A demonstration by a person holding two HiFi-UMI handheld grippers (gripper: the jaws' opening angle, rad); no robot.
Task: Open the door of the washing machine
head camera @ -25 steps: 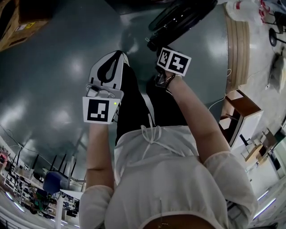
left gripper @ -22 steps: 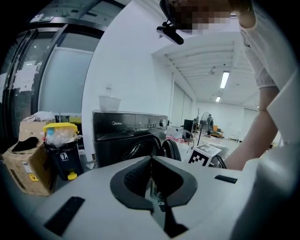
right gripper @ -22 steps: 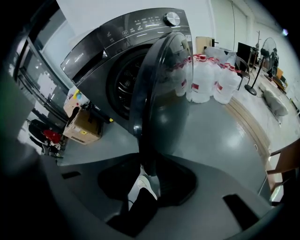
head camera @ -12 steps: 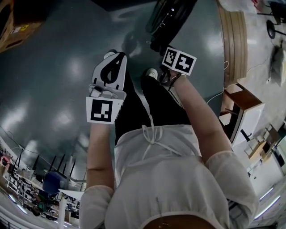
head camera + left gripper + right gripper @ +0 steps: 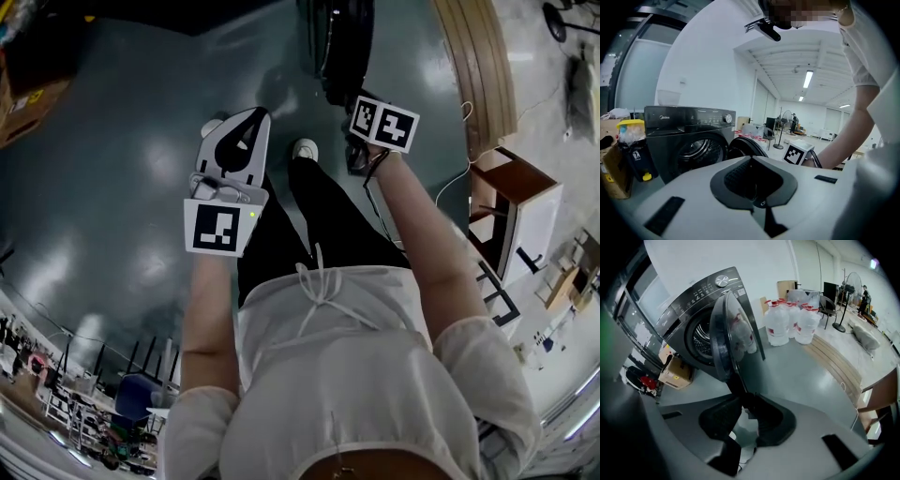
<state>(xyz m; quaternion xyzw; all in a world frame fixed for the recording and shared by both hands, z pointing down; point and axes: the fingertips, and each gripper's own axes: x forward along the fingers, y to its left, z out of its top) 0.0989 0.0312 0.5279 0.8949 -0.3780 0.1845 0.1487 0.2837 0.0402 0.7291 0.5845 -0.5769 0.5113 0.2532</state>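
The dark washing machine stands with its drum uncovered. Its round door hangs wide open and shows at the top of the head view as a dark disc. My right gripper is shut on the door's lower edge, which runs down between its pads. In the head view only that gripper's marker cube shows plainly, just under the door. My left gripper is shut on nothing and hovers over the floor to the left of the door, pointing toward the machine.
Several large water bottles stand right of the machine, beside a wooden platform. A cardboard box sits at the machine's left. A brown-and-white cabinet stands at my right. The person's shoe is between the grippers.
The person has stepped across the floor and both grippers travelled along. The door has swung from slanting at the upper right to nearly upright at the top middle, with the right gripper still on its edge.
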